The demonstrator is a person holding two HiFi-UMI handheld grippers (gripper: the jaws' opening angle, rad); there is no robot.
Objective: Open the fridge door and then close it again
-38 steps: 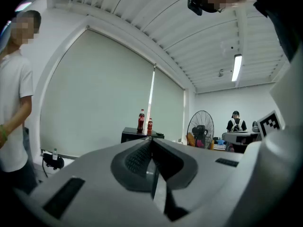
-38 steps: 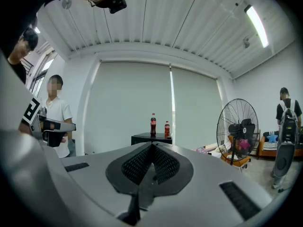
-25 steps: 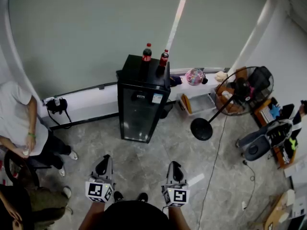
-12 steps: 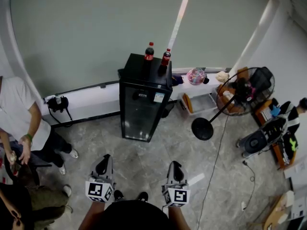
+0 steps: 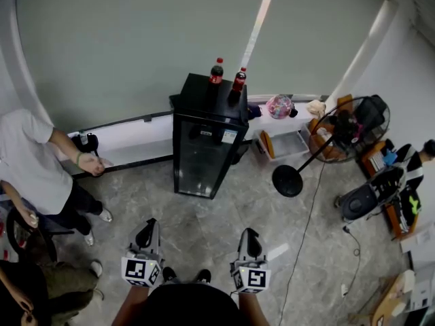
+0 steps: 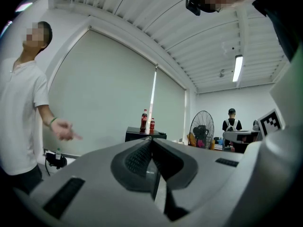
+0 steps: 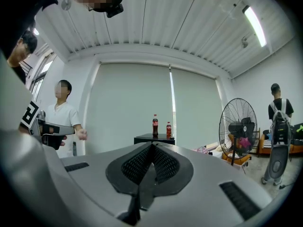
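fridge: glass door too dark, contents unreadable. Door sticker too small to read. Labels on the bottles: same. In the gripper views, left gripper and right gripper hide most of the fridge; only its top shows. Head view: person in white cut off at 9 o'clock, second person clipped at 7 o'clock. Clutter at 3–4 o'clock can't be identified.

Even, soft indoor light from ceiling tube; strong fisheye bending, dark vignetted corners.
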